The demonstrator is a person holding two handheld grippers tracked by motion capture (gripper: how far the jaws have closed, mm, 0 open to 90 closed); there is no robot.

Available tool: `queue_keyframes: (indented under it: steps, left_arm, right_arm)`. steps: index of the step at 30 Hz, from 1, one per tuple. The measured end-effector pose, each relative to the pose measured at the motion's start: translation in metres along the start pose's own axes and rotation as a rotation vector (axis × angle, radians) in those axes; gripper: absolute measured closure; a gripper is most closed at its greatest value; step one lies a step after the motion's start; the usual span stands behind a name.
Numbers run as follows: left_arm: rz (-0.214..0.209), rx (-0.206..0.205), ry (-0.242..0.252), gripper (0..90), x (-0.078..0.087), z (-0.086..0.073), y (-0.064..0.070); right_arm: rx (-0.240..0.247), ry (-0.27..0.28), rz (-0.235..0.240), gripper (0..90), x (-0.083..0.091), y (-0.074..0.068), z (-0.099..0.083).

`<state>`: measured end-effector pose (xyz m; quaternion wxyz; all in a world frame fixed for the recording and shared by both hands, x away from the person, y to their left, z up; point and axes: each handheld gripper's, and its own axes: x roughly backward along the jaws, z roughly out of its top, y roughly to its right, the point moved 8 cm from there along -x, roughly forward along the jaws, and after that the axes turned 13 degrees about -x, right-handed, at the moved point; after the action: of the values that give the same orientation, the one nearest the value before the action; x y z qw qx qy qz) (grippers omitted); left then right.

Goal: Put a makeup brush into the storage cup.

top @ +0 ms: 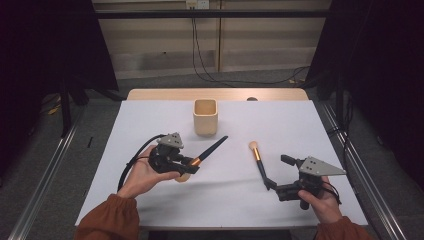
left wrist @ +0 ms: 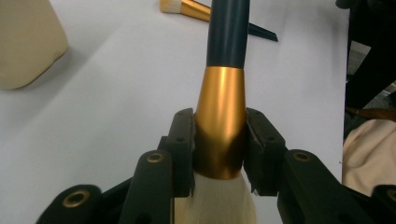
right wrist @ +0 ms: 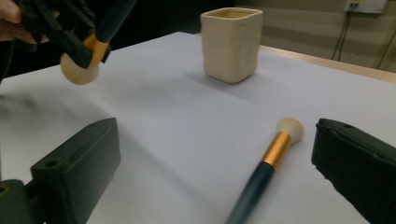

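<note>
The left tool [top: 189, 165] is black, with a grey three-cornered plate on top. The large brush [left wrist: 223, 93] in it has a dark blue-black handle, a shiny gold collar and cream bristles. The small brush [right wrist: 268, 168] has the same dark handle, a gold collar and a pale peach tip. The right tool [top: 272, 184] is black too, with a grey plate dotted with dark holes. The cup [top: 205, 116] is plain cream-beige. The table [top: 300, 125] has a white top and a light wooden edge. The sleeves [top: 107, 220] are rust orange.
</note>
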<state>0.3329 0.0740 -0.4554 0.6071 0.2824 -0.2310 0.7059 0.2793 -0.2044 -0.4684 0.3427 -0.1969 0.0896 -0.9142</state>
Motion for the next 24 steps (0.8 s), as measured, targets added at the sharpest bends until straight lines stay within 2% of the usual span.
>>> queue_keyframes:
  steps: [6, 8, 13, 17, 20, 22, 24]
  left_arm:
    - [-0.044, -0.033, -0.061, 66.7, -0.003, 0.000, 0.006]
    - [-0.058, -0.020, -0.081, 66.7, -0.004, 0.000, 0.008]
    - [-0.063, -0.025, -0.122, 66.7, -0.002, 0.001, 0.008]
    - [-0.073, -0.045, -0.149, 66.7, -0.002, 0.002, 0.009]
    - [-0.086, -0.058, -0.166, 66.7, -0.002, 0.004, 0.011]
    - [-0.086, -0.073, -0.181, 66.7, -0.002, 0.006, 0.011]
    - [-0.106, -0.079, -0.183, 66.7, -0.001, 0.007, 0.013]
  right_arm:
    - [0.050, -0.048, 0.052, 0.3, -0.008, -0.010, 0.005]
    - [0.063, -0.074, 0.069, 0.2, -0.011, -0.012, 0.006]
    - [0.076, -0.126, 0.097, 0.3, -0.019, -0.017, 0.009]
    - [0.057, -0.162, 0.115, 0.3, -0.026, -0.020, 0.013]
    - [0.077, -0.192, 0.120, 0.3, -0.033, -0.023, 0.016]
    - [0.092, -0.230, 0.132, 0.5, -0.037, -0.025, 0.016]
    - [0.108, -0.276, 0.158, 1.0, -0.040, -0.028, 0.017]
